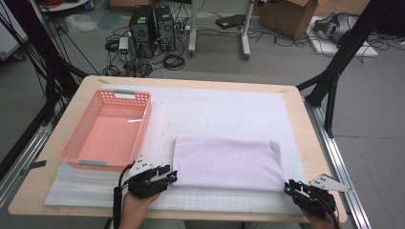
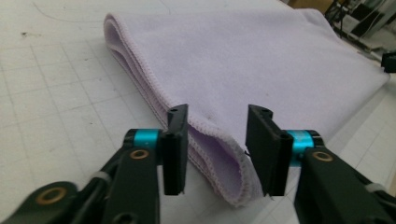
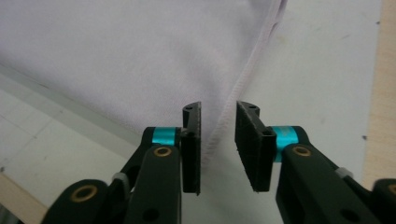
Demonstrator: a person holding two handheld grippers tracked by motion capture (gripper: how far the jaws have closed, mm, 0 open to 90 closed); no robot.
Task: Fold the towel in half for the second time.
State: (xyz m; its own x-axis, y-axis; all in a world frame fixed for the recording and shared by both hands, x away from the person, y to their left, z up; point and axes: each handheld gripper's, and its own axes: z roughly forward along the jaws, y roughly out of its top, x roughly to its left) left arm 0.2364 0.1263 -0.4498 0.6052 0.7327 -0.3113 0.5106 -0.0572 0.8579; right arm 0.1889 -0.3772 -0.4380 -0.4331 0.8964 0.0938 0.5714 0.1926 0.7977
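On the wooden bench (image 1: 305,143), a folded lilac fleece towel (image 1: 228,163) lies flat on a white gridded mat (image 1: 229,107), just right of one empty pink plastic basket (image 1: 109,130). Left hand-held gripper (image 1: 171,178) sits at the towel's near left corner, jaws parted with the layered hem (image 2: 219,154) between them, not yet pinched. Right hand-held gripper (image 1: 288,187) is at the near right corner, jaws narrowly apart astride the stitched edge (image 3: 219,126). Nothing blocks either; no writing is legible.

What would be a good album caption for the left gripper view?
Open tongs straddle the near corner of a folded lilac towel lying on a white gridded mat.
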